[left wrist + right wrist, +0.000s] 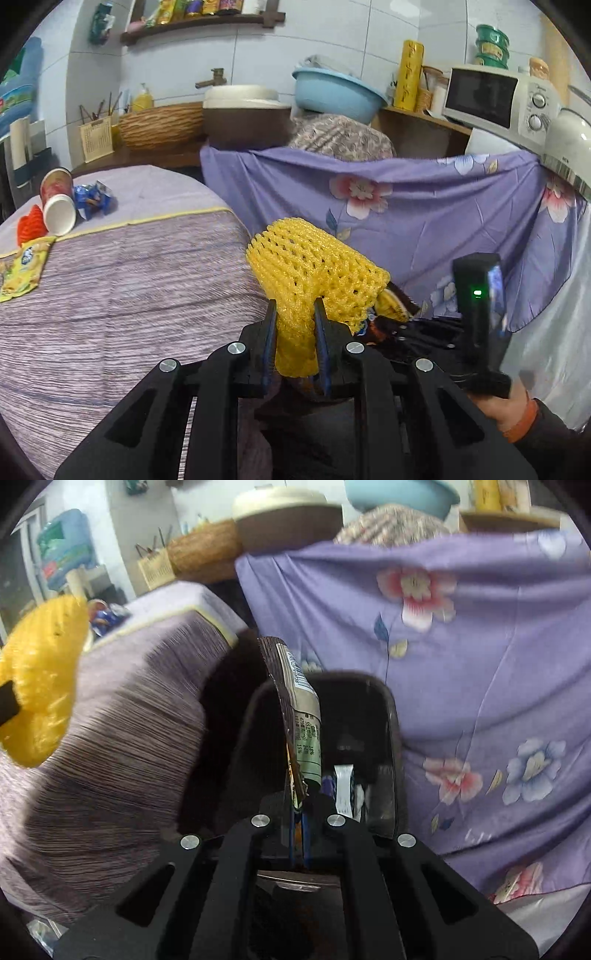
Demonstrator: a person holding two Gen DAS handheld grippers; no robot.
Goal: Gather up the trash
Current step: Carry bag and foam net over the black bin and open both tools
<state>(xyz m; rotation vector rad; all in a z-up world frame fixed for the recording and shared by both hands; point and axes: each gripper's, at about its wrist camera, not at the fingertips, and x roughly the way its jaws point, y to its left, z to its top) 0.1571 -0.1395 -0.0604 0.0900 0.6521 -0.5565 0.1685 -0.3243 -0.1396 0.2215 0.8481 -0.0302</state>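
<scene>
My left gripper (295, 314) is shut on a yellow foam fruit net (317, 269), held off the edge of the purple-clothed table (129, 295); the same net (40, 679) shows at the left of the right wrist view. My right gripper (300, 805) is shut on a brown snack wrapper (295, 709), which stands up over a black bin (384, 738) with white and blue scraps inside. A hand holds the right gripper's body (480, 314) beside the net. On the table's far left lie a paper cup (57, 206), a blue wrapper (92, 199), an orange net (31, 225) and a yellow packet (24, 269).
A purple flowered cloth (424, 221) hangs behind the bin. Above it stand a brown pot (245, 118), a blue basin (336, 92), a woven basket (159, 125) and a white microwave (498, 99). A wall shelf (199, 22) carries packets.
</scene>
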